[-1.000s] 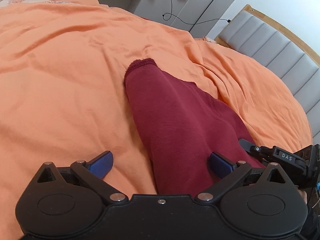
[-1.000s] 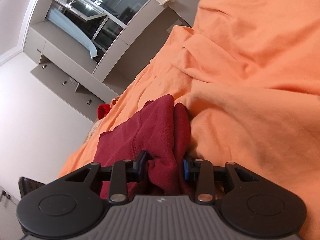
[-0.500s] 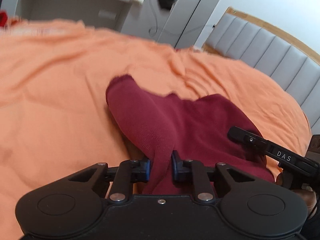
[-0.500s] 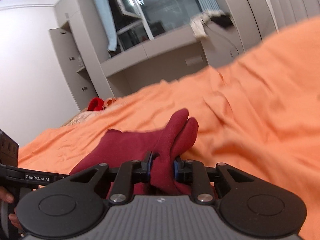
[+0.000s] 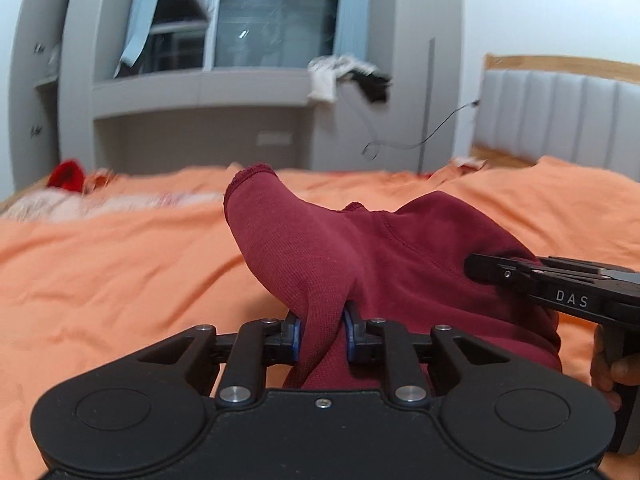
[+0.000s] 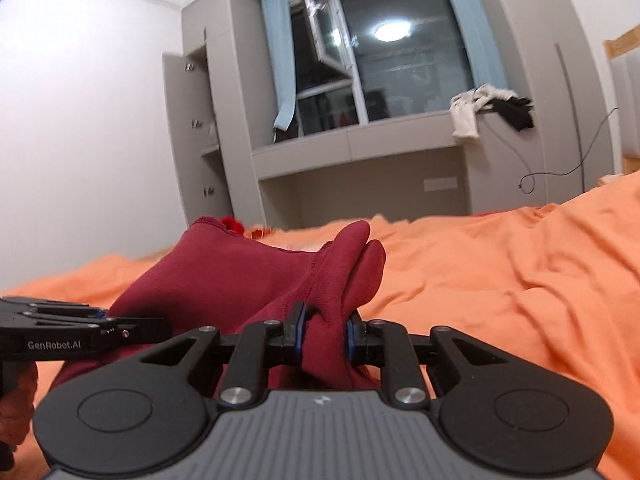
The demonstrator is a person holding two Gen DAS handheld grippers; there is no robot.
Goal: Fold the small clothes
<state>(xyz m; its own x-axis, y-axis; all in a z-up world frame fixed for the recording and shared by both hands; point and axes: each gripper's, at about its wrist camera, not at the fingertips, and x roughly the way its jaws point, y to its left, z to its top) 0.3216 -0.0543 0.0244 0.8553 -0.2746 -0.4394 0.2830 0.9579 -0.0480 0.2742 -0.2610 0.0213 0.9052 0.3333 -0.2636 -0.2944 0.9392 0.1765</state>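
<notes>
A dark red knit garment (image 5: 372, 248) is lifted off the orange bed cover (image 5: 100, 272). My left gripper (image 5: 321, 334) is shut on one edge of it, the fabric pinched between the blue pads. My right gripper (image 6: 323, 334) is shut on another bunched edge of the same garment (image 6: 240, 280). The right gripper shows at the right of the left wrist view (image 5: 560, 284), and the left gripper at the left of the right wrist view (image 6: 72, 332). The garment hangs between the two grippers, its cuffed end sticking up.
The orange cover (image 6: 500, 280) is wrinkled at the right. A red item (image 5: 66, 174) and pale clothes lie at the bed's far left. A padded headboard (image 5: 560, 116) is at the right. Clothes (image 6: 488, 108) hang over a grey window ledge behind the bed.
The left gripper closed on the garment, which lay flat a second ago. Both grippers have risen and tilted up, lifting the garment off the cover; the window wall has come into view.
</notes>
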